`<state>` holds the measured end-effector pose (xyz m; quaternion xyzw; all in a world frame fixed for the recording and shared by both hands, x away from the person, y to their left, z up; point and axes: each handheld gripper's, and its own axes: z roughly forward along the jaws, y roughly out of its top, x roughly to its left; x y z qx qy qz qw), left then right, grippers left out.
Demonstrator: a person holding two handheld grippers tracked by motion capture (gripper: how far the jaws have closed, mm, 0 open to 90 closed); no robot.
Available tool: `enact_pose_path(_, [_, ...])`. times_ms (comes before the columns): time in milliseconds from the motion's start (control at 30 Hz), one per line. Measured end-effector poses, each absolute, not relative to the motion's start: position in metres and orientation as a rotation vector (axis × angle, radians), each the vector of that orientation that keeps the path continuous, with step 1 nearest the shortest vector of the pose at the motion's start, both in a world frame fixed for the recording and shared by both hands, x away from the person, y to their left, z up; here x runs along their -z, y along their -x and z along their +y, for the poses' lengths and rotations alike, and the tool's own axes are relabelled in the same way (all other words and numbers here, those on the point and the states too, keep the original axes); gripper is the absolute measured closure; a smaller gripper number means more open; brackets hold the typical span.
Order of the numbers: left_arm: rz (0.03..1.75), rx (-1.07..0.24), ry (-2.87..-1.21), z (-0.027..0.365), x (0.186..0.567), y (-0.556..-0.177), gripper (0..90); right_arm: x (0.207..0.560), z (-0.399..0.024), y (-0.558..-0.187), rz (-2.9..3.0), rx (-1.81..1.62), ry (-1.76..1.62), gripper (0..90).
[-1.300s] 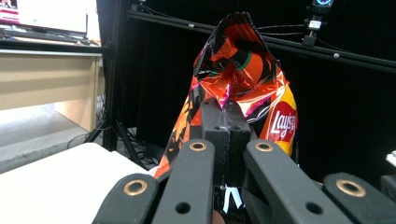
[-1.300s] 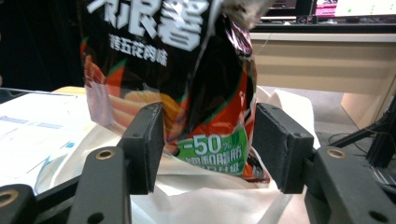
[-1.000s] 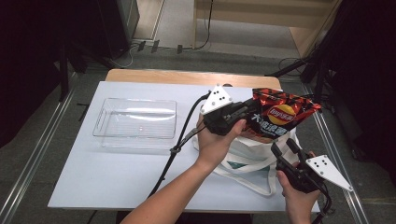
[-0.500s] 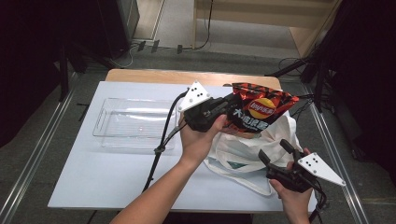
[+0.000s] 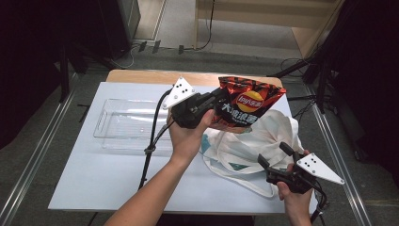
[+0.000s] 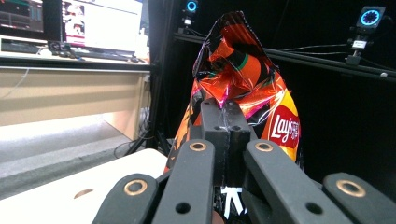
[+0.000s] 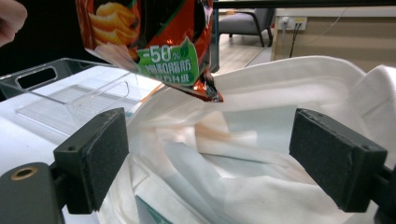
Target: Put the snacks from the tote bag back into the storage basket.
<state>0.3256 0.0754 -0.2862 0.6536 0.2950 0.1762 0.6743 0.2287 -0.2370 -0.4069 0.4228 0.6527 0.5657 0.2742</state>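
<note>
Two grippers work over the white table point(image 5: 94, 188). The left gripper point(image 5: 217, 100) is clenched on the side edge of a red chip bag point(image 5: 244, 106), its jaws pressed together on the crinkled foil in the left gripper view point(image 6: 233, 79). The bag hangs in the air above the white tote bag point(image 5: 254, 146), its long axis running roughly level across the table in the high view, away from the jaws toward the right. The right gripper point(image 5: 274, 155) has just been opening; its jaws stand wide apart with nothing between them, near the tote's edge, the pads point(image 7: 95, 154) framing the folded cloth. A clear plastic tray point(image 5: 127, 125) sits to the left on the table. Beyond it lie grey floor, cables and dark curtains.
</note>
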Motion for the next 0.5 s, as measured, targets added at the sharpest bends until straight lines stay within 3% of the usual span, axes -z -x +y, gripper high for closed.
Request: enact_pose_path(500, [0.708, -0.443, -1.439, 0.110, 0.285, -0.328, 90.0, 0.410, -0.233, -0.228, 1.780, -1.503, -1.137, 14.2])
